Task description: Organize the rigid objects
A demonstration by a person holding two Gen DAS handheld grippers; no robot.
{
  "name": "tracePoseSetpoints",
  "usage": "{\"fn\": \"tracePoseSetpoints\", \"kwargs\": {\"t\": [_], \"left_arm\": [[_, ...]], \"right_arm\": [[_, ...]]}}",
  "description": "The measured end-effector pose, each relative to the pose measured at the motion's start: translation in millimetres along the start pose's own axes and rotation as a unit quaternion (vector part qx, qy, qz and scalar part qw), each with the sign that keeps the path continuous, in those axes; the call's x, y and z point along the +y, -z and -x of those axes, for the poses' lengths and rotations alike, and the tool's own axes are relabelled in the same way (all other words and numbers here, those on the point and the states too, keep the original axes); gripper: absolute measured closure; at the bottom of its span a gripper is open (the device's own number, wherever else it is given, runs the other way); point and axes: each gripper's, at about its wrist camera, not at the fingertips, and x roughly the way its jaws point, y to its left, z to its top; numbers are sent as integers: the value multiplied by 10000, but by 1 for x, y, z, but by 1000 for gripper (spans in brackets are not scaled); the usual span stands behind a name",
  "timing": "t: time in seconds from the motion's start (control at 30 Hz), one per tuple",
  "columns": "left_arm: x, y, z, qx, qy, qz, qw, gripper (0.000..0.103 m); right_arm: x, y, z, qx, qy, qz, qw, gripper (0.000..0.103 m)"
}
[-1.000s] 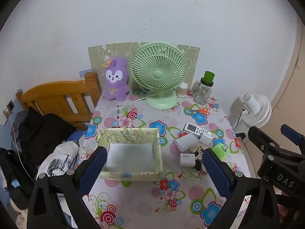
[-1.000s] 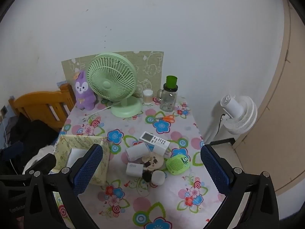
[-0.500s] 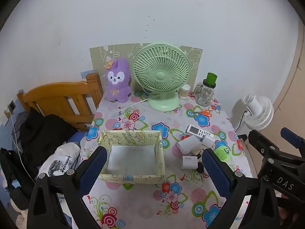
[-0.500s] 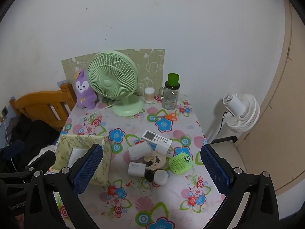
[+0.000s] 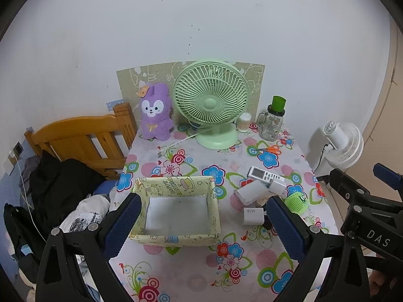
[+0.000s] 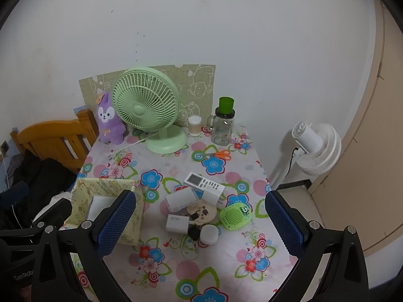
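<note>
A yellow patterned fabric box [image 5: 173,183] stands with nothing in it on the left of the flowered table [image 5: 191,266]. To its right lies a cluster: a white remote [image 6: 201,181], a white power bank [image 6: 180,198], a white adapter [image 6: 213,193], a 45W charger [image 6: 176,223], a round beige case [image 6: 201,211], a green speaker [image 6: 235,215] and a white round piece [image 6: 209,234]. My left gripper [image 5: 203,200] hovers open above the box. My right gripper [image 6: 200,197] hovers open above the cluster. Neither holds anything.
At the back stand a green desk fan [image 5: 210,100], a purple plush rabbit [image 5: 155,112], a swab jar [image 5: 243,122] and a green-lidded glass jar [image 5: 273,119]. Orange scissors [image 5: 268,149] lie nearby. A wooden bed frame [image 5: 83,136] and clothes are left; a white floor fan [image 5: 342,143] is right.
Both views have shifted slightly, with the table sitting a little lower and nearer in frame. The objects on the table have not moved, and both grippers stay open.
</note>
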Motion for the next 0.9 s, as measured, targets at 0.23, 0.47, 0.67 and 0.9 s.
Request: {"fn": "tracePoseSetpoints", "kwargs": {"t": [0.23, 0.47, 0.67, 0.9], "left_arm": [[-1, 0, 0, -4, 3, -3, 10000, 3], [0, 0, 0, -7, -5, -2, 10000, 3], [0, -1, 0, -25, -5, -6, 10000, 3], [-1, 1, 0, -39, -24, -31, 10000, 3]], "right_arm": [[0, -1, 1, 15, 5, -6, 10000, 0], [0, 0, 1, 20, 4, -11, 10000, 0], [0, 0, 2, 10, -2, -14, 10000, 0], [1, -1, 2, 23, 24, 0, 10000, 0]]}}
